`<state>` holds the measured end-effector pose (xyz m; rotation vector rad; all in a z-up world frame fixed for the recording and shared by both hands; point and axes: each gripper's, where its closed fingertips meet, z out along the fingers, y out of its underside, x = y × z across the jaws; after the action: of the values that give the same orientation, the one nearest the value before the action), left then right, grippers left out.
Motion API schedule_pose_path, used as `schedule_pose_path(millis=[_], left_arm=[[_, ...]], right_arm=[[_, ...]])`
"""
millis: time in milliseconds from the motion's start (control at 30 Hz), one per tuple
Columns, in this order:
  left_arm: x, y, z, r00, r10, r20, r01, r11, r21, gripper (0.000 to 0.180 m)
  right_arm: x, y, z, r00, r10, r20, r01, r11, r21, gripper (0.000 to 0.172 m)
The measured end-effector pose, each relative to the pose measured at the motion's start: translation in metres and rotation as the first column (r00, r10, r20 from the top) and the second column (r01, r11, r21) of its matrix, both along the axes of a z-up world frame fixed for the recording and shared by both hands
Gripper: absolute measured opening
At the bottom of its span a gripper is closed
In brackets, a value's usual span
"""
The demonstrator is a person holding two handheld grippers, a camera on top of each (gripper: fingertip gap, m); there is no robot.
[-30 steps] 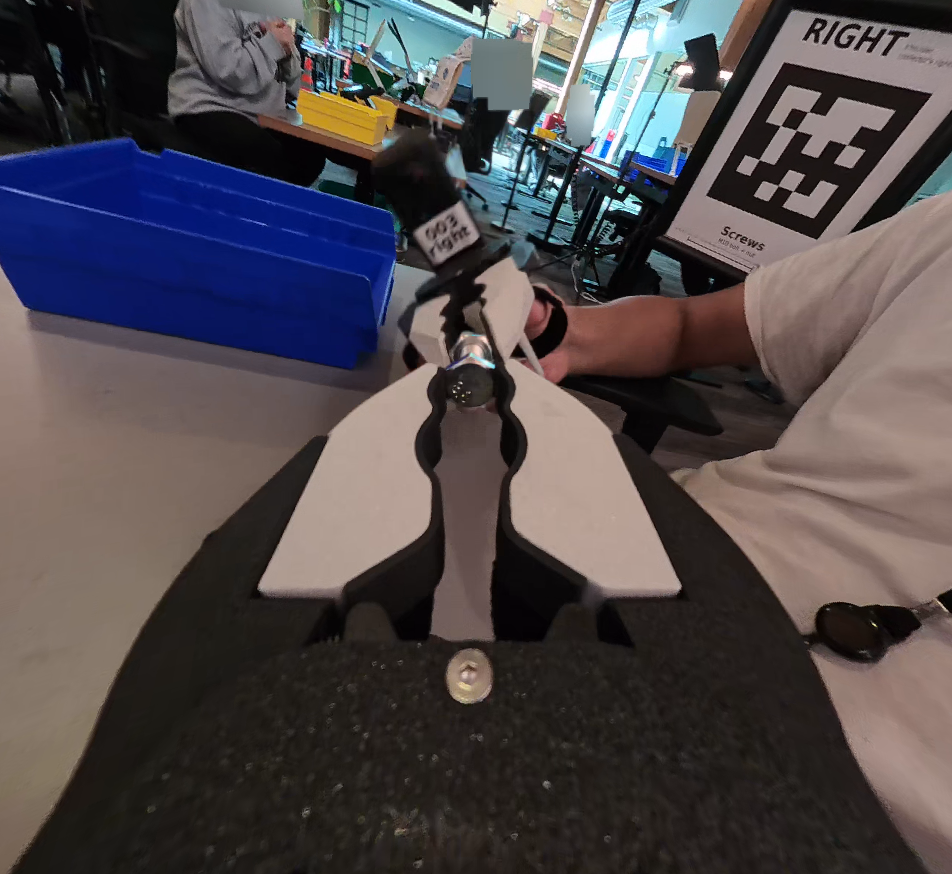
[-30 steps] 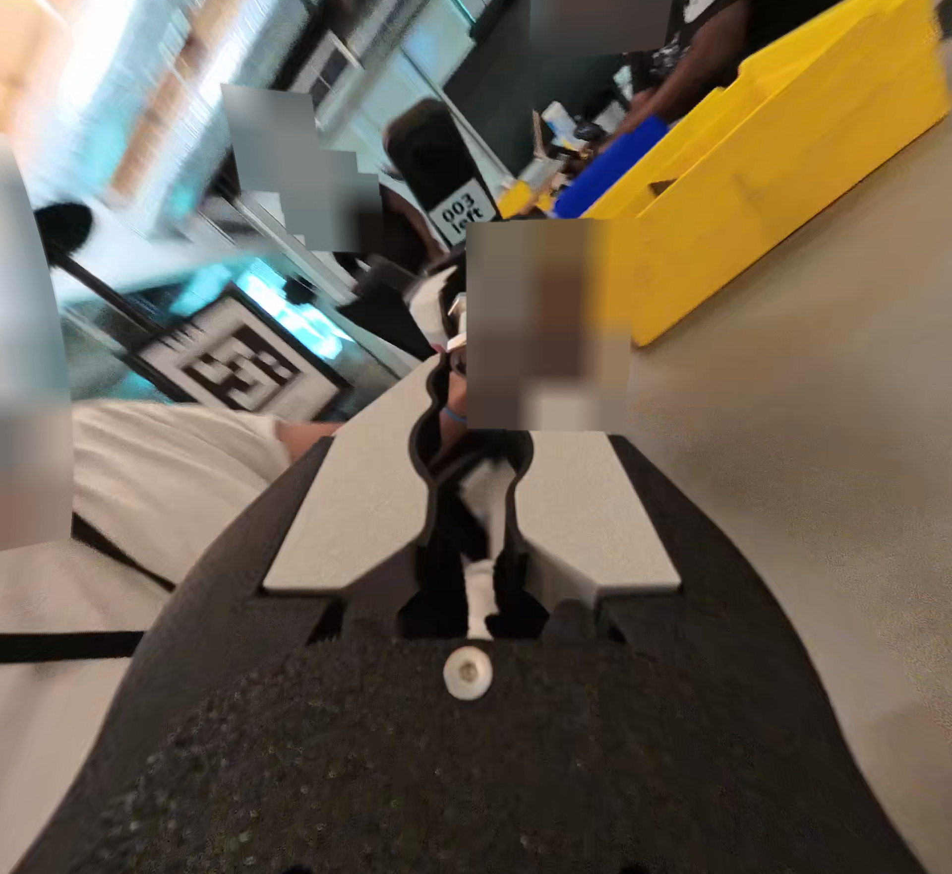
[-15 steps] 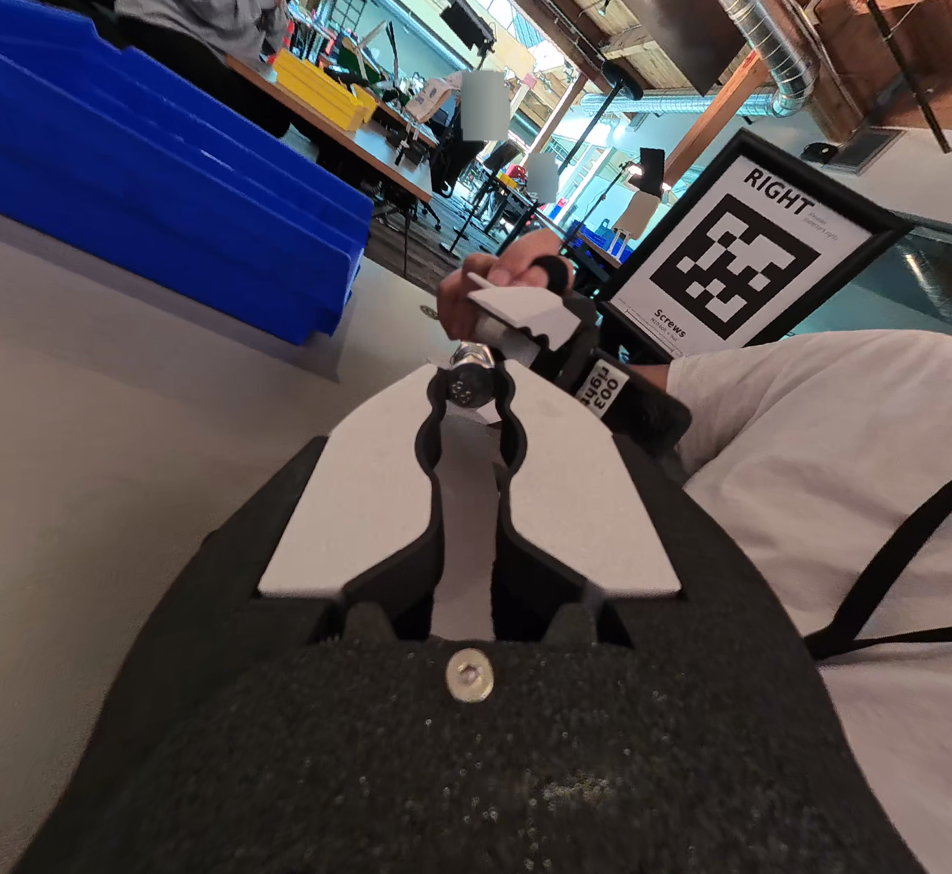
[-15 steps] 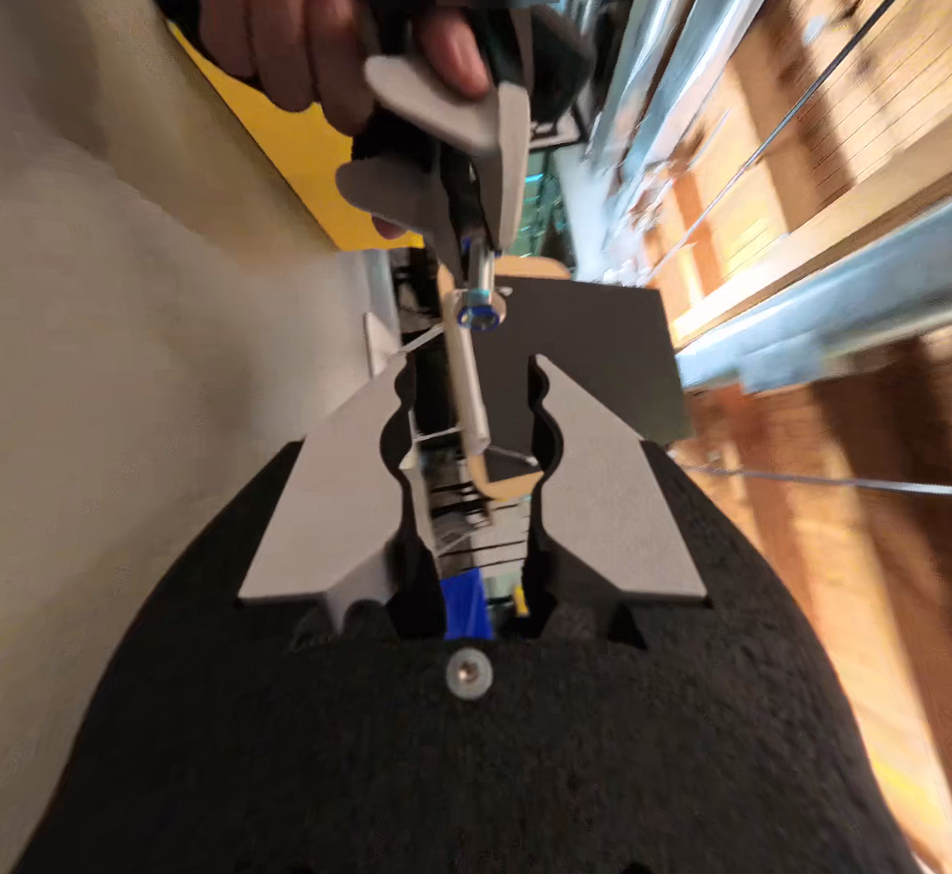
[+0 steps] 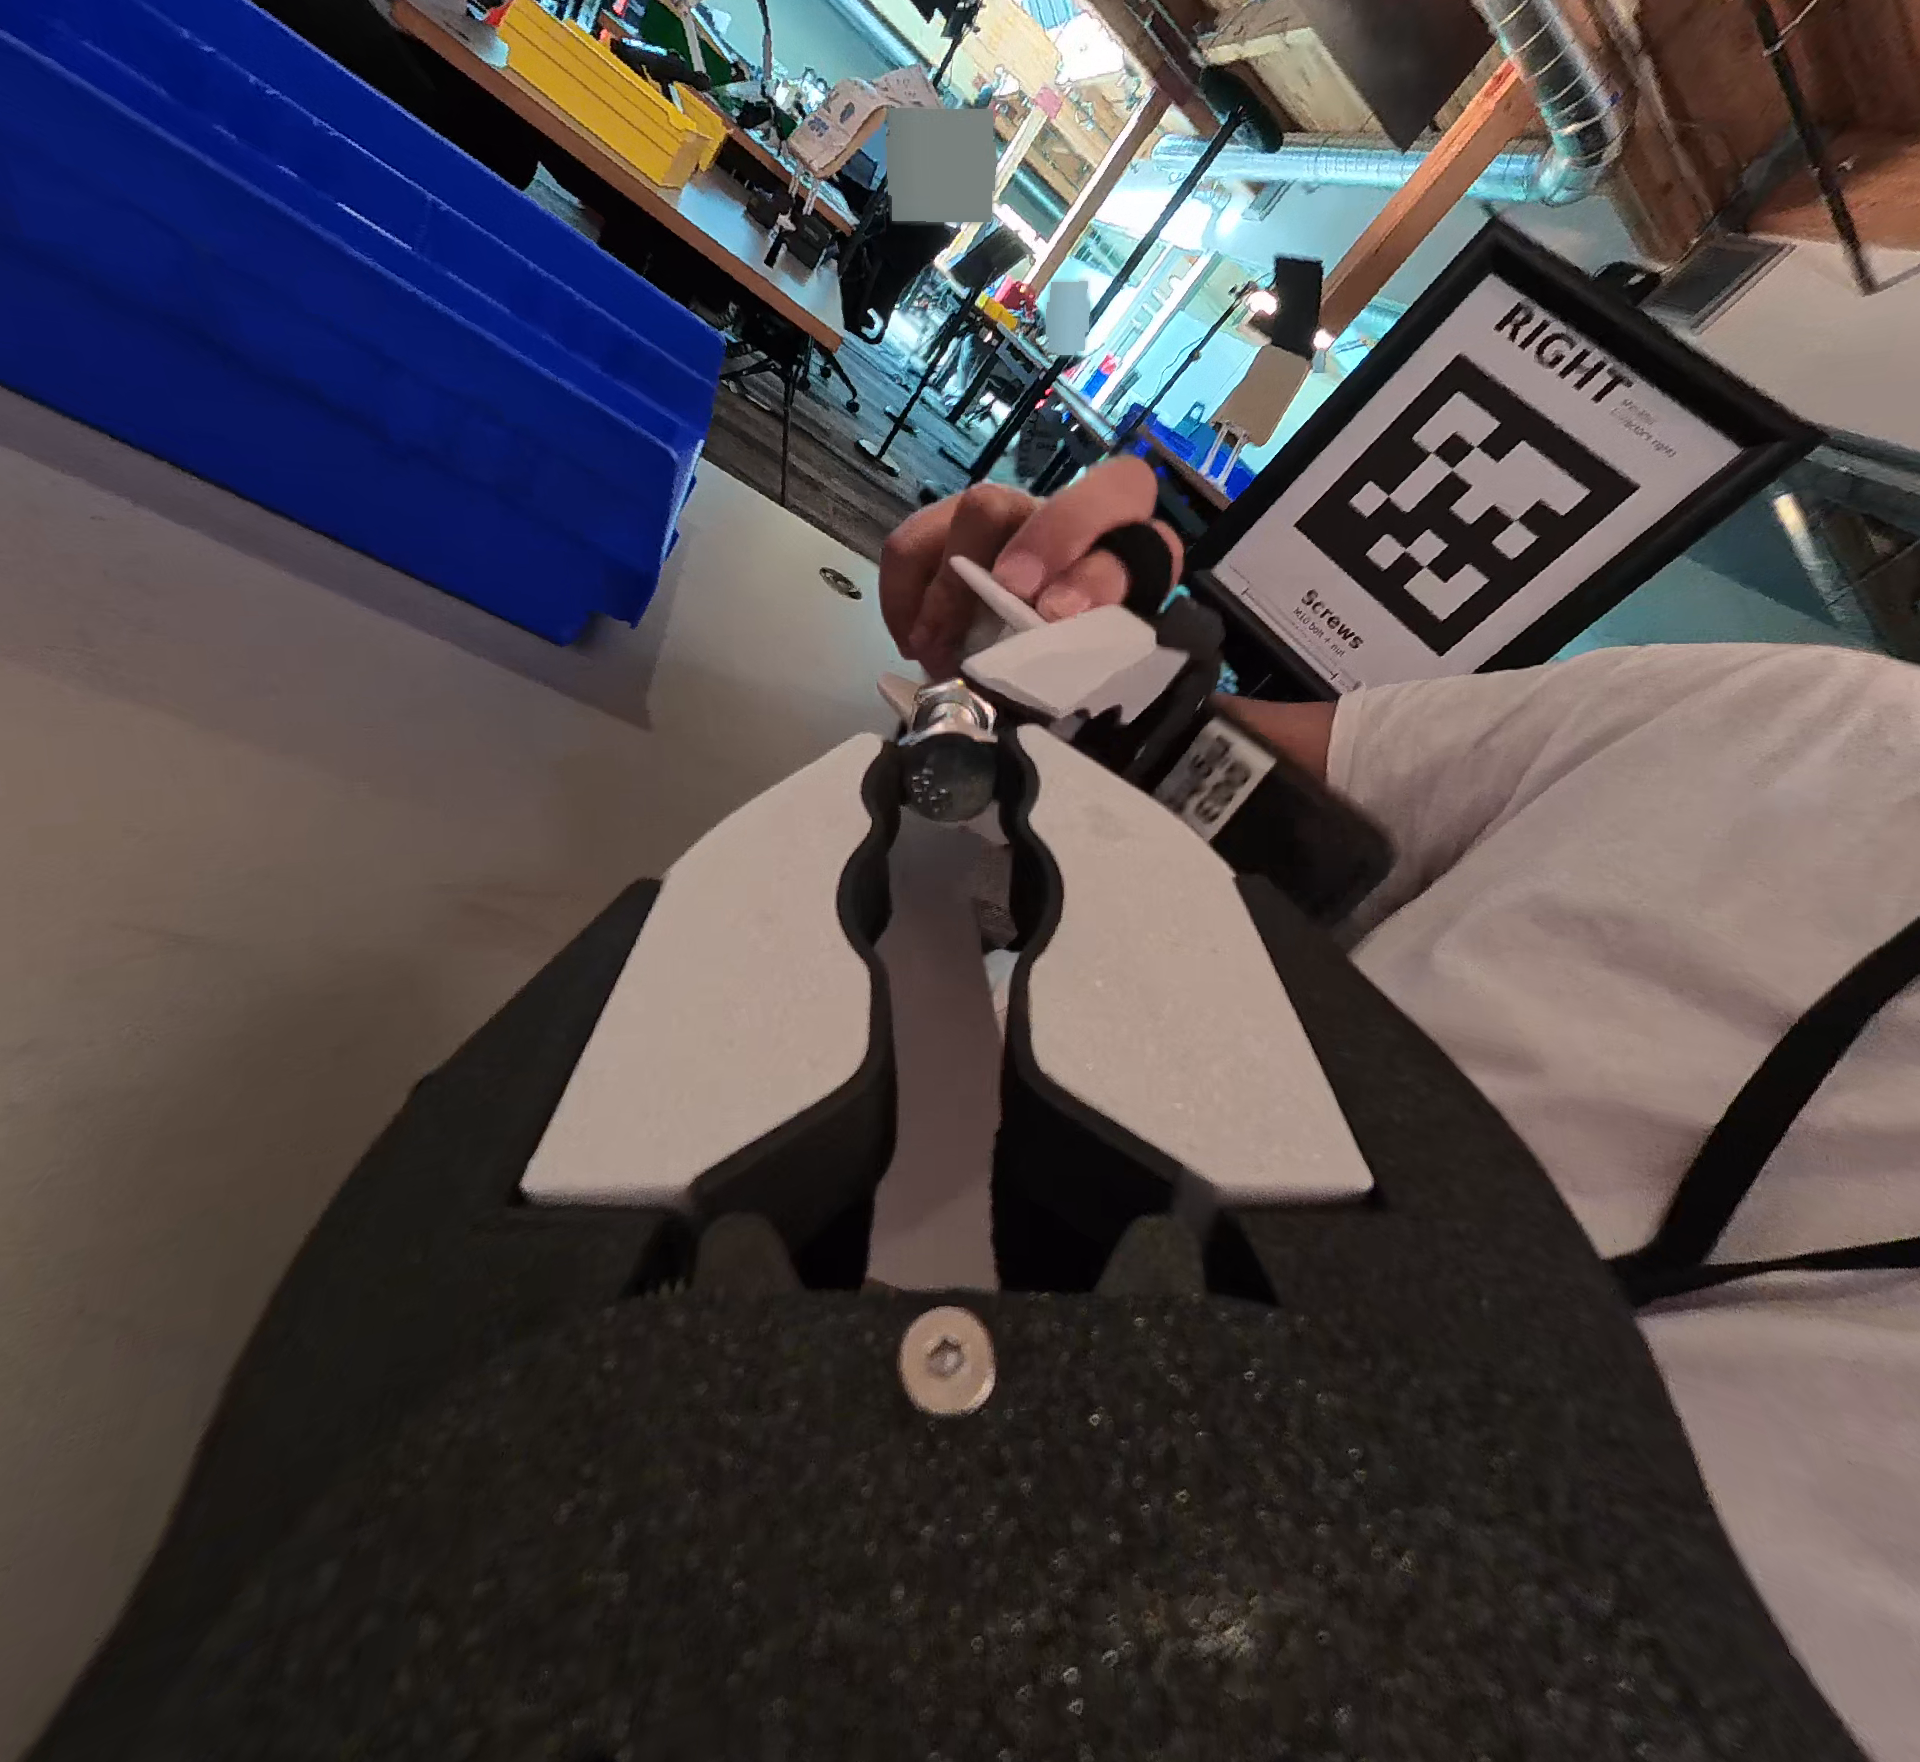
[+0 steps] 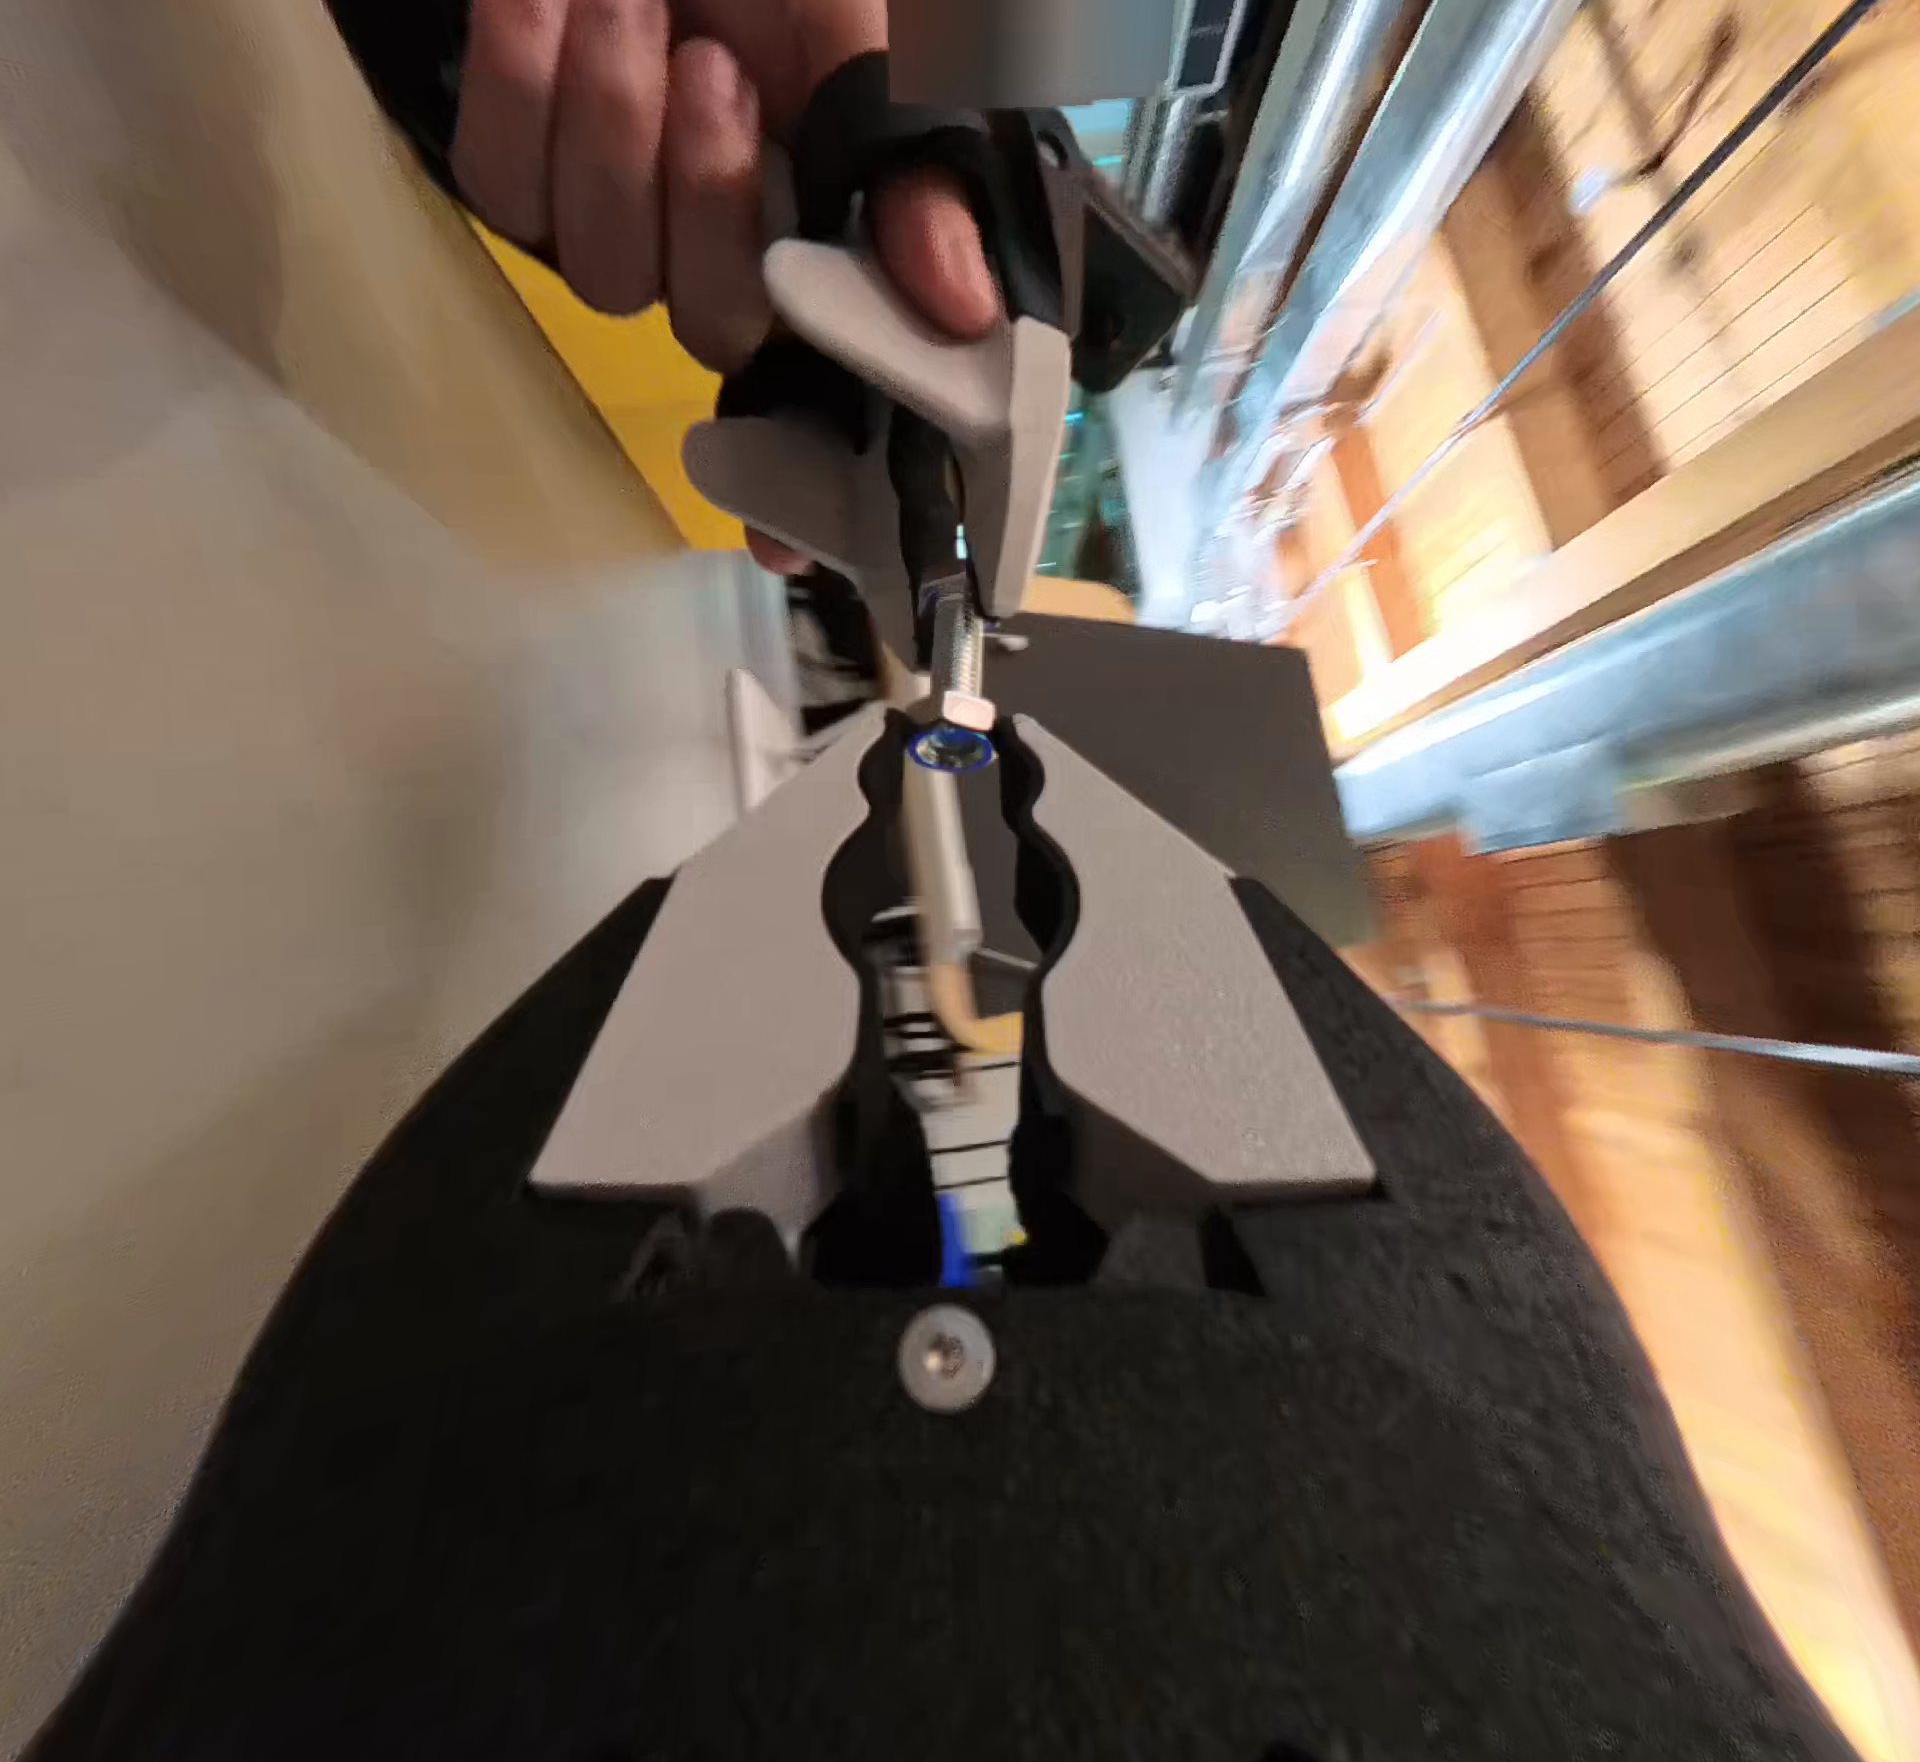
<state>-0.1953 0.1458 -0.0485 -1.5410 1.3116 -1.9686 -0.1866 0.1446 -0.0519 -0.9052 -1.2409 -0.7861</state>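
Bolt (image 5: 943, 782): silver, head clamped in left tongs (image 5: 945, 777).
Nut (image 6: 961, 710): on bolt's thread, gripped by right tongs (image 6: 951, 746).
Surroundings: blue bin (image 5: 312, 341) on worktop (image 5: 260, 881).

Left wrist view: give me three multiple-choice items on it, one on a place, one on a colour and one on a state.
1. Where does the framed black-and-white marker sign stand?
A. flat on the table beside the bin
B. at the right, behind the hand
C. inside the bin

2. What colour is the big bin on the table?
A. red
B. green
C. blue

3. How are the left tongs?
A. closed on the head of a metal bolt
B. wide open with nothing between them
C. closed on a cloth

Key: 1 B, the sign rises upright beyond the hand at the right. 2 C, the bin's walls are plain blue. 3 A, the bolt head sits in the notch at the fingertips, with both pads against it.
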Motion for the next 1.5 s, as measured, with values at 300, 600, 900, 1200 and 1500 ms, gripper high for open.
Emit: schedule_pose_path(millis=[300,600,900,1200,1500], left_arm=[[-0.009,-0.001,0.015,0.994,0.025,0.105,-0.046,0.978,0.203,0.017],[-0.004,0.013,0.010,0.991,0.112,0.074,-0.124,0.975,0.186,0.017],[-0.004,0.035,0.003,0.984,0.179,0.001,-0.179,0.983,-0.038,0.017],[0.005,0.006,-0.009,0.998,0.032,-0.048,-0.038,0.992,-0.122,0.017],[0.006,0.002,-0.014,0.997,0.058,-0.052,-0.055,0.996,0.074,0.017]], right_arm=[[-0.012,-0.002,0.014,0.308,-0.348,-0.885,-0.853,0.311,-0.419,0.017],[-0.003,0.010,0.005,0.200,-0.421,-0.885,-0.903,0.272,-0.334,0.040],[0.029,0.016,-0.008,0.964,-0.045,-0.261,-0.019,0.971,-0.237,0.049],[0.005,0.002,-0.009,0.996,0.005,0.088,-0.012,0.997,0.078,0.034],[0.007,0.005,-0.017,0.923,0.034,-0.383,-0.206,0.885,-0.418,0.018]])
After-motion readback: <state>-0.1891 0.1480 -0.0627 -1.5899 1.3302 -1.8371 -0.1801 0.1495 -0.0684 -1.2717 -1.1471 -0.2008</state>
